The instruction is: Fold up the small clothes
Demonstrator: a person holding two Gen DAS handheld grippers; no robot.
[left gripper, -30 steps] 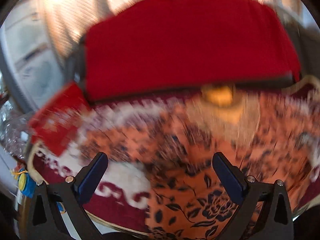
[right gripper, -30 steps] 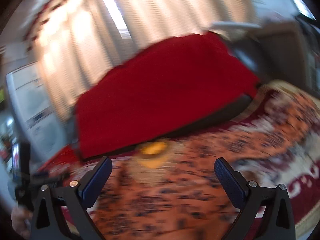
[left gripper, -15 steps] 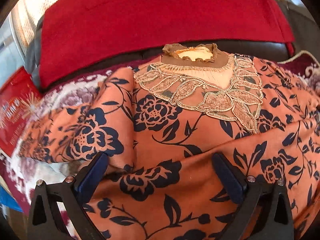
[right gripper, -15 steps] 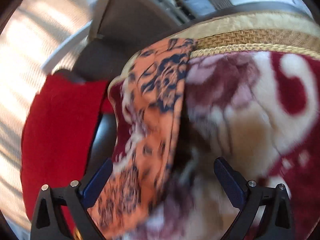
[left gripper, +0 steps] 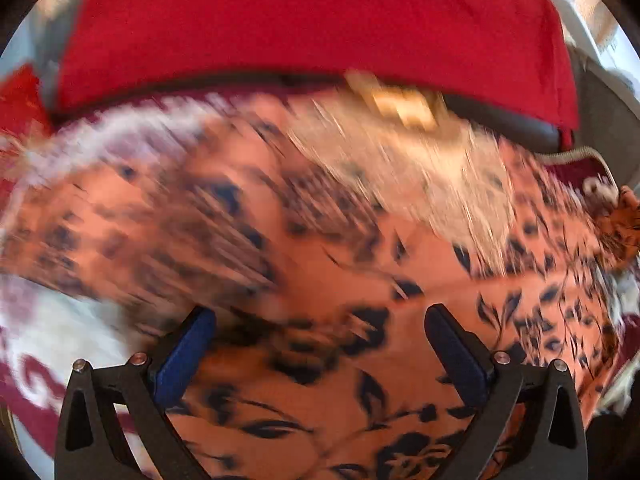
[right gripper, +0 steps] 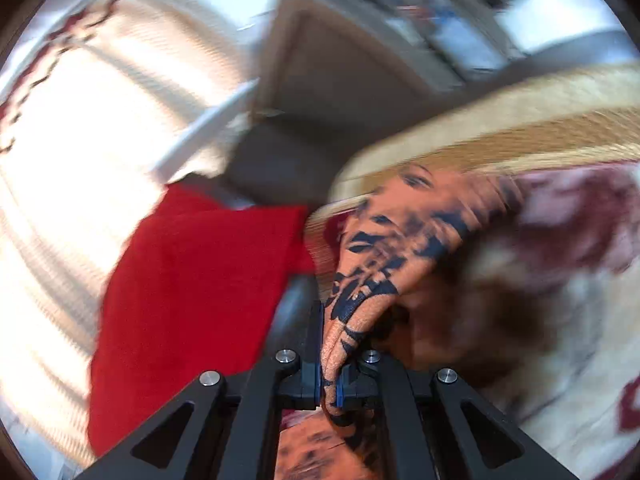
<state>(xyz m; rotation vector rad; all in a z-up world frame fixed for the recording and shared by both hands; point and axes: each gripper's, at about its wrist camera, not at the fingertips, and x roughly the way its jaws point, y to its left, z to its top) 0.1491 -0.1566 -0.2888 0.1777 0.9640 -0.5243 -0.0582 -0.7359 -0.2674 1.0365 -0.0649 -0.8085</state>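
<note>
The left gripper [left gripper: 320, 344] hangs with its blue-padded fingers [left gripper: 184, 354] spread wide, nothing between them — the right gripper [right gripper: 329, 364] has its fingers pressed together, pinching orange floral cloth [right gripper: 360, 300].

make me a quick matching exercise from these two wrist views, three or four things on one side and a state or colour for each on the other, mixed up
Things:
1. left gripper
2. right gripper
3. floral garment
4. cloth at the back

States or colours:
a. plain red
b. shut on fabric
c. open above the fabric
d. orange with dark flowers

Pairs: 1-c, 2-b, 3-d, 4-a
</note>
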